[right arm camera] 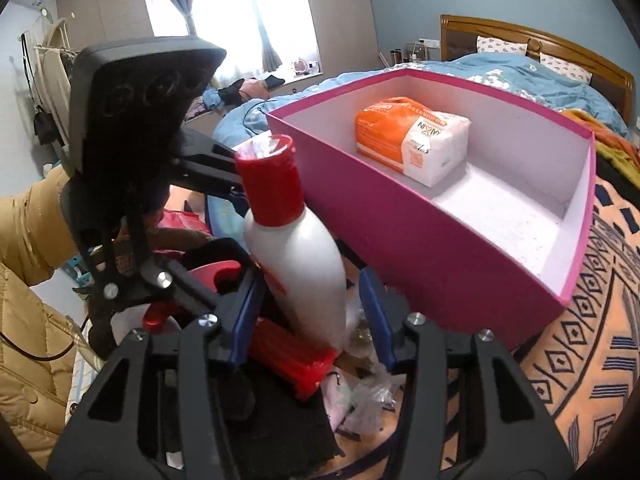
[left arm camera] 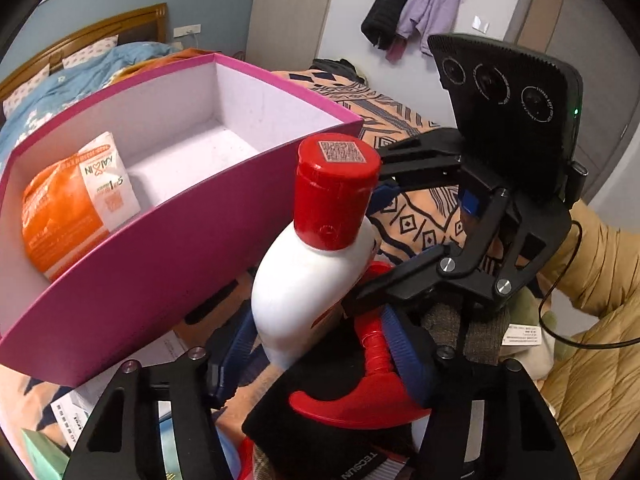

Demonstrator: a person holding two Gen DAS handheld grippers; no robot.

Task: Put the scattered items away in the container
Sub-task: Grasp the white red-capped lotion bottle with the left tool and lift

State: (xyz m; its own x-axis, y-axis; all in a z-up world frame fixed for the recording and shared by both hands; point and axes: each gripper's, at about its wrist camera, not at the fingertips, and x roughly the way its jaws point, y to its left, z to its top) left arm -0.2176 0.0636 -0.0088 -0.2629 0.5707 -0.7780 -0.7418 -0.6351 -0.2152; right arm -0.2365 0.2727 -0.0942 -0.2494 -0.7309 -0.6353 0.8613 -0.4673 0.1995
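2 grippers meet at a white bottle (left arm camera: pixel 304 280) with a red cap (left arm camera: pixel 334 188), which stands tilted just beside the near wall of the pink box (left arm camera: pixel 168 264) on the patterned bed cover (right arm camera: pixel 592 344). Right gripper (right arm camera: pixel 308 316) has its blue pads spread on either side of the bottle; whether they touch it is hard to tell. Left gripper (left arm camera: pixel 320 356) looks spread around the bottle base too. Inside the box, at one end, lies 1 orange-and-white packet (right arm camera: pixel 412 140).
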